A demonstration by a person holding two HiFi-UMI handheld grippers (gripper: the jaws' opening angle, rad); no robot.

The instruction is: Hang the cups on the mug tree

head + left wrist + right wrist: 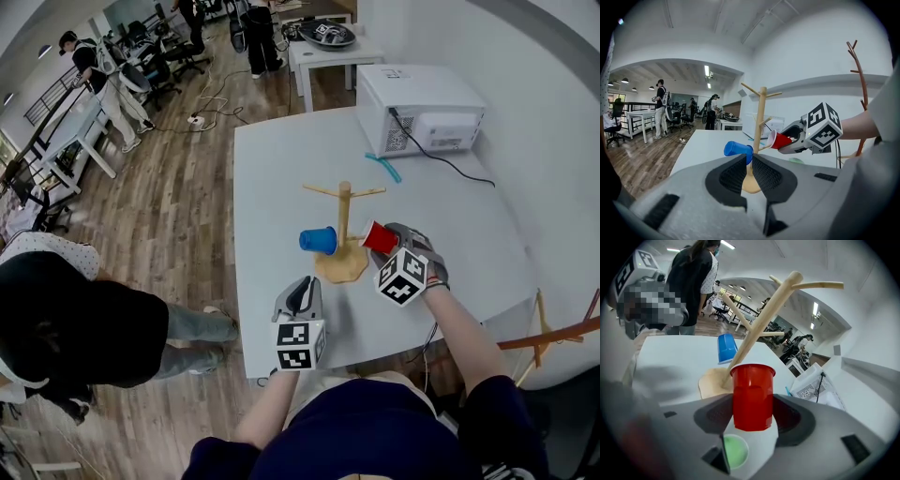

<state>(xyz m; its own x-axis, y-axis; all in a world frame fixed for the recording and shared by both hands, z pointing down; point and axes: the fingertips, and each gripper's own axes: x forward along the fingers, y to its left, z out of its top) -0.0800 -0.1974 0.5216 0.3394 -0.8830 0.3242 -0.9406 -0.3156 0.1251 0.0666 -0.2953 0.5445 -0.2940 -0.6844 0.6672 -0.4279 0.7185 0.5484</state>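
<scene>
White counter point(272, 187) lies beneath both pairs of fingers, with a white boxy appliance point(422, 103) on it well beyond them. Wooden mug tree point(344, 202) stands upright on its flat base point(342, 267) ahead of the fingertips, between the two grippers' lines of reach: just beyond the right gripper point(752, 404), and a little further off from the left gripper point(750, 161).

The red cup point(752, 399) sits between the right fingers point(797, 416), which pinch its sides from left and right. Its closed bottom is nearest the gripper body and its open mouth faces away from the fingertips towards the lower trunk. In the left gripper view a low peg slants up from the trunk to the rim of this cup; whether the peg's tip is inside the mouth cannot be told.

The blue cup point(737, 149) hangs sideways on the far side of the trunk from the right fingers, mouth towards the trunk. From the left fingers point(729, 176) it shows just past their tips, apart from them.

The left fingers are pressed together with nothing between them, hovering over the counter's near part.
</scene>
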